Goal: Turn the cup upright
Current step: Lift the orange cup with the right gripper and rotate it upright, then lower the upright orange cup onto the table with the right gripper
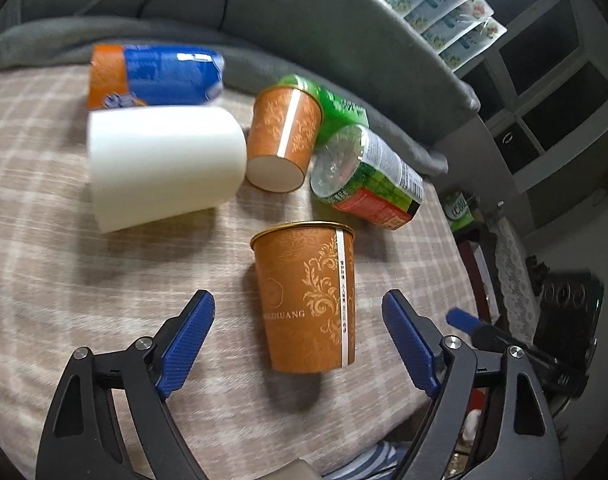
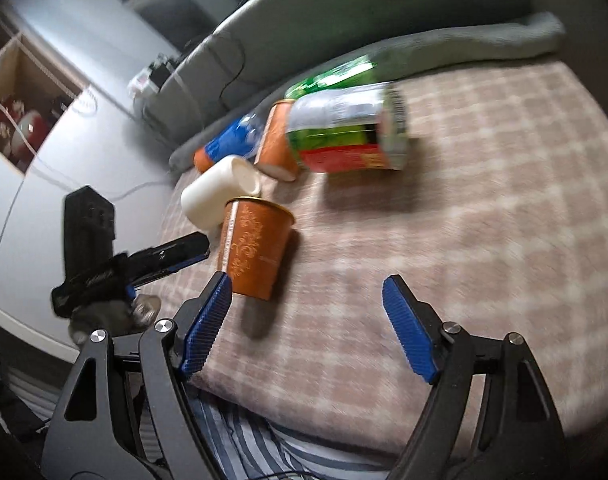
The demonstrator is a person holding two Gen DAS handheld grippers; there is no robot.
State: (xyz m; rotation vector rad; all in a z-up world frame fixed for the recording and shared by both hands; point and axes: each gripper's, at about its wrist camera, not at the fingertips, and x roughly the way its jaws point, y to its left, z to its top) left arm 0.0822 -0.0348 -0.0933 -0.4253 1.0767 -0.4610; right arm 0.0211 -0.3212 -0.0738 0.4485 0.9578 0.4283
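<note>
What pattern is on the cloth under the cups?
A beige and white plaid cloth, clearest in the left wrist view.

The left wrist view looks forward and down between the left tool (image 1: 297, 336) fingers, close to the upright orange paper cup (image 1: 306, 298) just ahead. The right wrist view looks from the right tool (image 2: 306, 322), with the same cup (image 2: 255, 248) ahead to its left. Both share the plaid-covered surface (image 1: 63, 280) and the cluster of lying cups and bottles.

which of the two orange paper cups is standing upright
The near orange paper cup with the gold rim, right in front of the open left tool. The far orange paper cup lies tipped, white base showing.
</note>
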